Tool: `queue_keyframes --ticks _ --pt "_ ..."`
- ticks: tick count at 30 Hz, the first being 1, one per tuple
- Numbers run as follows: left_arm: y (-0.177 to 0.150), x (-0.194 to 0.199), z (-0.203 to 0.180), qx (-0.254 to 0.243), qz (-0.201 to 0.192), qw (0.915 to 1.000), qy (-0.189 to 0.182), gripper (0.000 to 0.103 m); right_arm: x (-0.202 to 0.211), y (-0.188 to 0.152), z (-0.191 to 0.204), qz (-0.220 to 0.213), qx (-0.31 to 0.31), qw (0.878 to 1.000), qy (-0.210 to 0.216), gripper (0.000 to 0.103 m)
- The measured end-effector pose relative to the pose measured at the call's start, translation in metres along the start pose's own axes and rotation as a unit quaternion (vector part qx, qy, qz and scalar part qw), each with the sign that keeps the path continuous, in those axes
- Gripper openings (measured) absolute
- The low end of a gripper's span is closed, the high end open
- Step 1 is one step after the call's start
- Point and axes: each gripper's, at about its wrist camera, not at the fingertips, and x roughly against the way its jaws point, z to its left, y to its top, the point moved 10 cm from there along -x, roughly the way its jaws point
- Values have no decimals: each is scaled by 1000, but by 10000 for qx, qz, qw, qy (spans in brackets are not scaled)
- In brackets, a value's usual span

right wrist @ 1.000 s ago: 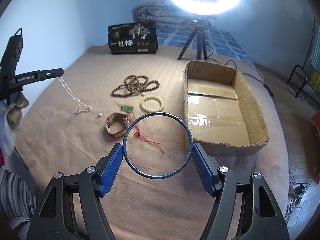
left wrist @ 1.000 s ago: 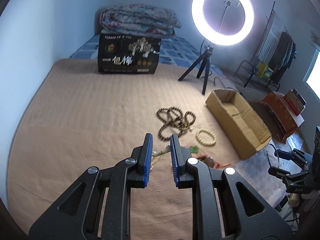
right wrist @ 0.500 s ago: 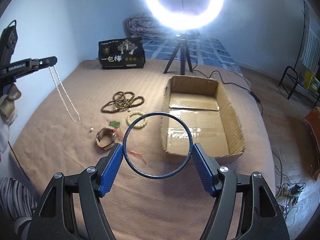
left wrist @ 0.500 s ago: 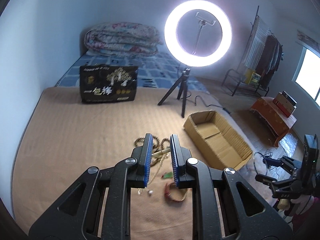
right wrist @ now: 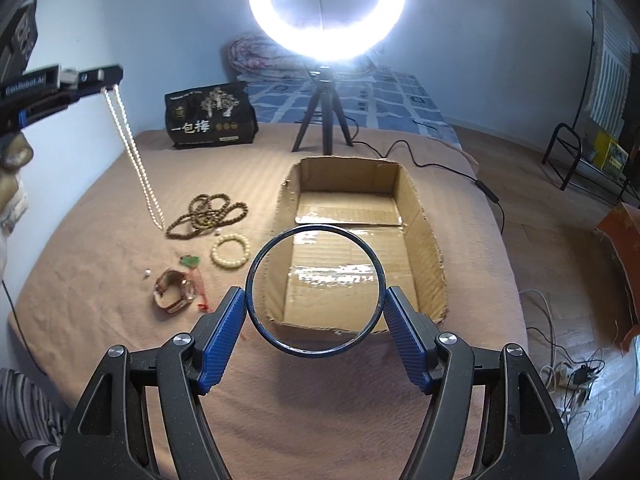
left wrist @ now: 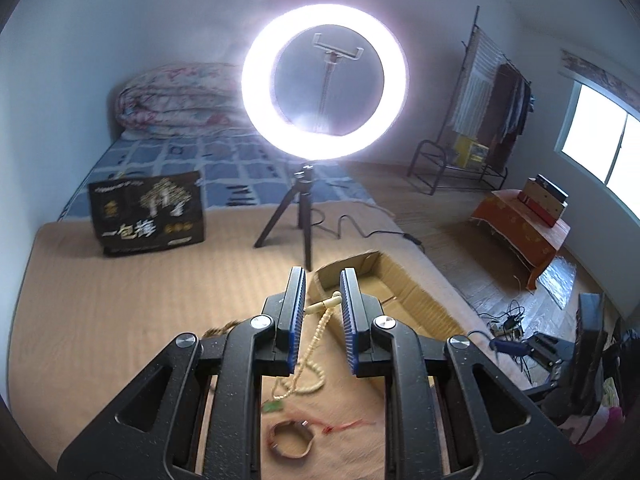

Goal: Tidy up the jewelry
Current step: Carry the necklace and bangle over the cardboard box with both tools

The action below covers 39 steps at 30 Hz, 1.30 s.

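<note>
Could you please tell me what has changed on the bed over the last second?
The left gripper has lifted the pearl necklace clear of the blanket; its end lay there a second ago. The right gripper, still clamping the blue bangle, has advanced over the cardboard box. The other jewelry lies unmoved.

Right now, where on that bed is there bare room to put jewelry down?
The cardboard box floor is bare. So is the blanket left of the dark bead necklace, and the strip nearest the camera. It is crowded around the cream bracelet and brown strap.
</note>
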Motion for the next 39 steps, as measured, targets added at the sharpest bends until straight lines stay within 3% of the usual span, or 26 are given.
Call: queue_keyframes --ticks 12,23,29,39 --pt "29 -55 -58 -170 36 9990 -401 16 -19 5 -34 59 -179 9997 -140 70" --pt "35 -99 -89 -276 188 9980 -537 16 -43 0 -54 215 -316 9991 -181 70" --pt "21 -123 -93 -266 389 9971 -603 16 -56 -5 -62 317 -390 9985 -219 70" --pt "-30 -164 -89 -342 1012 9928 -542 16 -75 -11 -72 474 -498 9972 -287 70"
